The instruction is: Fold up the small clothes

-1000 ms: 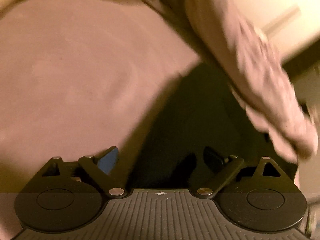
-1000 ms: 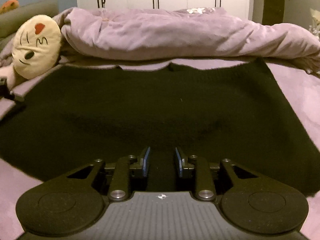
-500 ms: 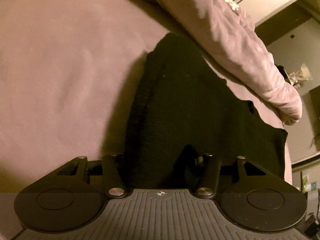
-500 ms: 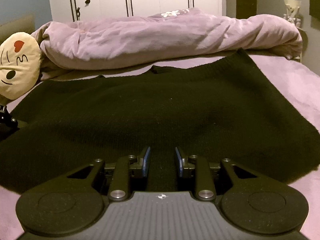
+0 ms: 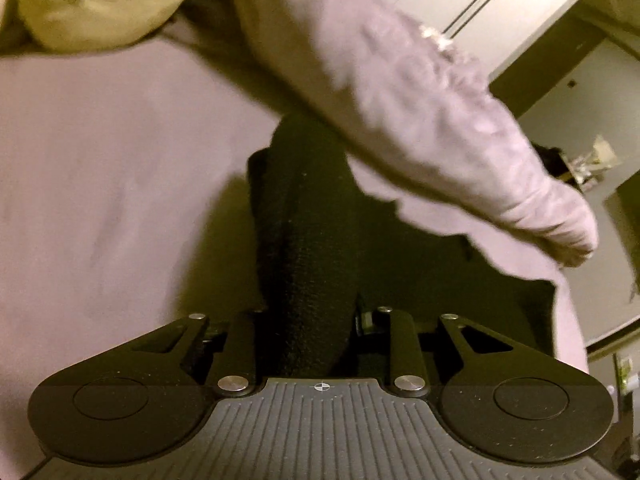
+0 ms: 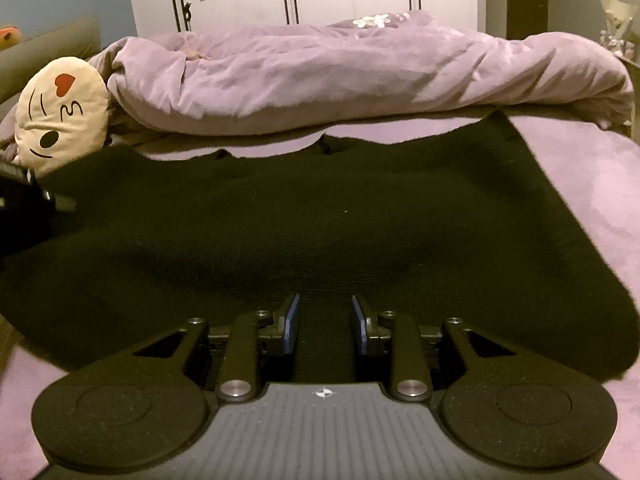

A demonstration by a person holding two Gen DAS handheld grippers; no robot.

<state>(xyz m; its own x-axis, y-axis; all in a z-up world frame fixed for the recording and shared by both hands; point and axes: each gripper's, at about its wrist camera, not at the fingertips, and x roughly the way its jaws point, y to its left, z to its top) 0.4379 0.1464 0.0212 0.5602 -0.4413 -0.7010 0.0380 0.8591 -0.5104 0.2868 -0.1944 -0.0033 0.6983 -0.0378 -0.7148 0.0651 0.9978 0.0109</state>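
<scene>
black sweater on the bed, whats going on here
A person is folding a black sweater spread on a purple bed sheet, with one pair of tongs in each hand. The left tongs are shut on a bunched edge of the sweater. The right tongs hover over its near edge, jaws apart, holding nothing. A rumpled purple duvet and a cream face pillow lie behind it.
</scene>
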